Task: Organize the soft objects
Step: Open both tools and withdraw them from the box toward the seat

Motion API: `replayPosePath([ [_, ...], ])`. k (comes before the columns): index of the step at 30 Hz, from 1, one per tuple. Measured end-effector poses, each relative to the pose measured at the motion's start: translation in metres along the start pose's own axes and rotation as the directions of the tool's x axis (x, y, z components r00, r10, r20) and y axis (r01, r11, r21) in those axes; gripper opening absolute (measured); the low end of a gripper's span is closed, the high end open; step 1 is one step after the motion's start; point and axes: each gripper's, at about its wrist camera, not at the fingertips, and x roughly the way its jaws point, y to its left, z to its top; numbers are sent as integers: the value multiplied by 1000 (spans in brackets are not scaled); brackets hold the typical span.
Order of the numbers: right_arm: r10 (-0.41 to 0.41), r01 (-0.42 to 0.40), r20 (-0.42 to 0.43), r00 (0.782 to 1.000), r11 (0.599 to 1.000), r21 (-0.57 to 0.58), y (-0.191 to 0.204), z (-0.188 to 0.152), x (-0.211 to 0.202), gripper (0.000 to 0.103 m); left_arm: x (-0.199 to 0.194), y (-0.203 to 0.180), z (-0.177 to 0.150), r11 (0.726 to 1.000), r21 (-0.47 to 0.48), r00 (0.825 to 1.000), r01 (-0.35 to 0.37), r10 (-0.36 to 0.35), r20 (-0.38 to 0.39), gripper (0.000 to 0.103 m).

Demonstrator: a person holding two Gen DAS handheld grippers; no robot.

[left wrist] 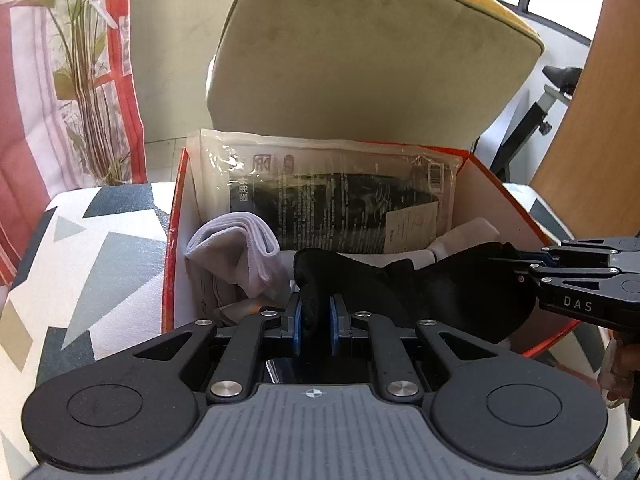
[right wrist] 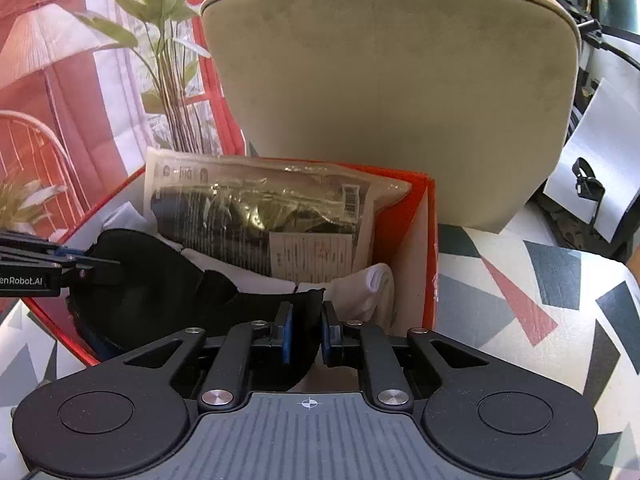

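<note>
We pinch black sock (left wrist: 460, 280) with both tongs, left (left wrist: 316, 314), right (right wrist: 306, 330) | over orange box (left wrist: 176, 232) | white socks (left wrist: 236, 248) stowed; release left

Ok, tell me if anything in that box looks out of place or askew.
The clear plastic packet stands propped on edge against the back of the orange box, poking above its rim, not lying flat. The black fabric piece, held by both grippers, drapes over the front rim. Nothing looks spilled or damaged.

"DAS" on the right gripper (left wrist: 516, 266); "enRobot.AI" on the left gripper (right wrist: 90, 262).
</note>
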Motion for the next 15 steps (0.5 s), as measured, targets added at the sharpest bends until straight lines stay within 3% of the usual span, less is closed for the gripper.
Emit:
replayPosePath([
  [4, -11, 11, -10, 1000, 1000, -17, 0, -3, 3, 13, 5, -2, 2, 1000, 19, 1000, -19, 19, -4, 15],
  [7, -24, 24, -3, 1000, 999, -37, 1, -5, 0, 16, 0, -1, 4, 1000, 21, 1000, -23, 23, 12, 23],
  [10, -51, 53, 36, 998, 997, -49, -1, -4, -8, 26, -12, 5, 5, 1000, 9, 999, -11, 10, 53, 38],
  [15, -65, 68, 133, 989, 997, -22, -7, -6, -31, 31, -46, 13, 3, 1000, -12, 985, 22, -19, 174, 71],
])
